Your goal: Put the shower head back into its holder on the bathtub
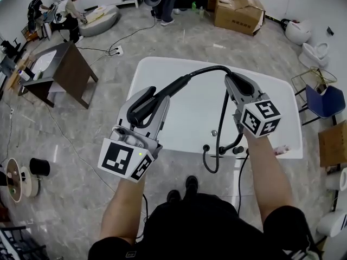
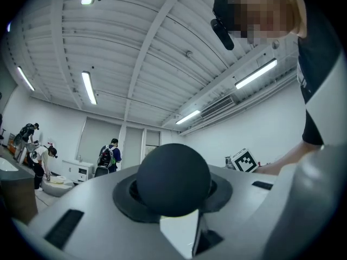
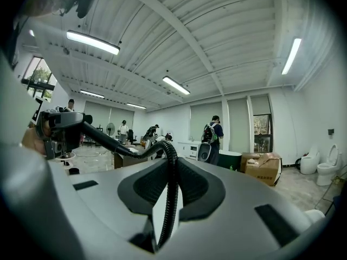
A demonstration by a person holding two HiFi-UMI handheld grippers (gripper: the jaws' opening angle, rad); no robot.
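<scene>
A: Where is the shower head (image 1: pixel 162 93)?

B: In the air over the tub (image 1: pixel 179 124), clamped in the left gripper (image 1: pixel 150 103). The jaws press on its thick black body from both sides.

A: Which way does it lie?

B: In the head view its long axis runs from lower left to upper right, along the left gripper's jaws. The blunt rounded end points back toward the person. In the left gripper view that end (image 2: pixel 172 179) faces the camera and fills the gap between the jaws. The thin end points away, toward the far side of the tub, and joins the hose (image 1: pixel 214 69).

A: And the hose?

B: It arcs rightward from the thin end to the right gripper (image 1: pixel 238 83), whose jaws pinch it. In the right gripper view the ribbed hose (image 3: pixel 171 188) stands upright in the narrow gap. Below that gripper it drops to the near rim, loops past the edge and comes back up to the small fittings (image 1: pixel 238 149) there. I cannot tell which fitting is the holder.

A: Counts?

B: One shower head, one hose, two grippers, each gripping. One tub lies under them. Farther off are three people (image 1: pixel 73 10), two toilets (image 1: pixel 298 31) together at the upper right, one brown table (image 1: pixel 68 69) on the left and one blue chair (image 1: pixel 325 99) on the right.
</scene>
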